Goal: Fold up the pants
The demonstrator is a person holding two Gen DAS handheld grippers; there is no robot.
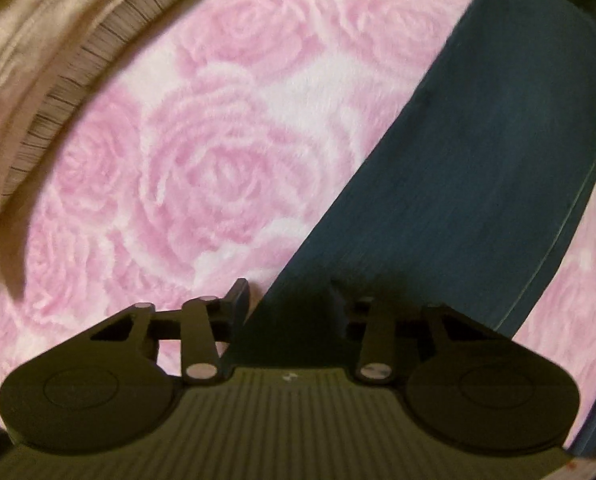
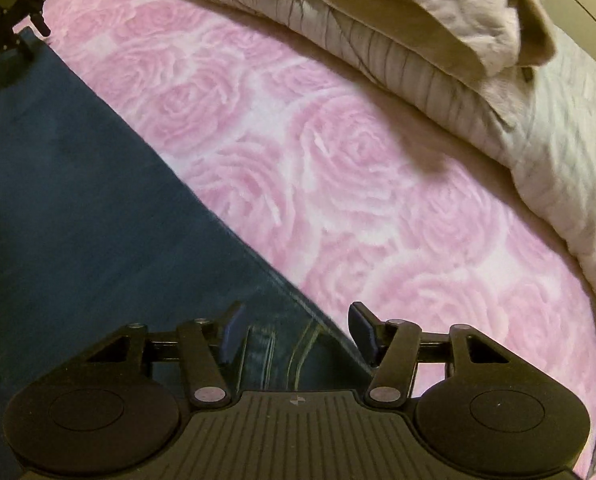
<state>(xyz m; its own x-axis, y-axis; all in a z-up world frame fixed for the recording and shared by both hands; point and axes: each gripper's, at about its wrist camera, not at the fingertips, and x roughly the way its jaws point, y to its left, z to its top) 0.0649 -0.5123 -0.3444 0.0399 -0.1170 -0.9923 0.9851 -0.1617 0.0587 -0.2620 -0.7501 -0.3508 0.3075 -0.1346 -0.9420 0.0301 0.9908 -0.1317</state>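
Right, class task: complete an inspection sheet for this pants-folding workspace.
Surface: pink rose-patterned fleece blanket.
Job's things: dark blue denim pants spread flat across it.
Clutter: crumpled beige bedding heaped along the far edge.
Grippers: left claw open over a pants edge; right claw open, straddling a stitched seam.
Cables: nothing seen.
Surroundings: nothing seen beyond the bed.

The dark blue denim pants [image 2: 78, 208] look like matt, tightly woven cloth with pale stitched seams. Beneath them the pink rose-patterned blanket [image 2: 337, 168] is soft, fuzzy fleece. The beige bedding with thin dark stripes [image 2: 429, 68] is crumpled, matt cloth. The black left gripper [image 1: 290, 300] and black right gripper [image 2: 298, 330] are matt ribbed plastic with small shiny metal pins.
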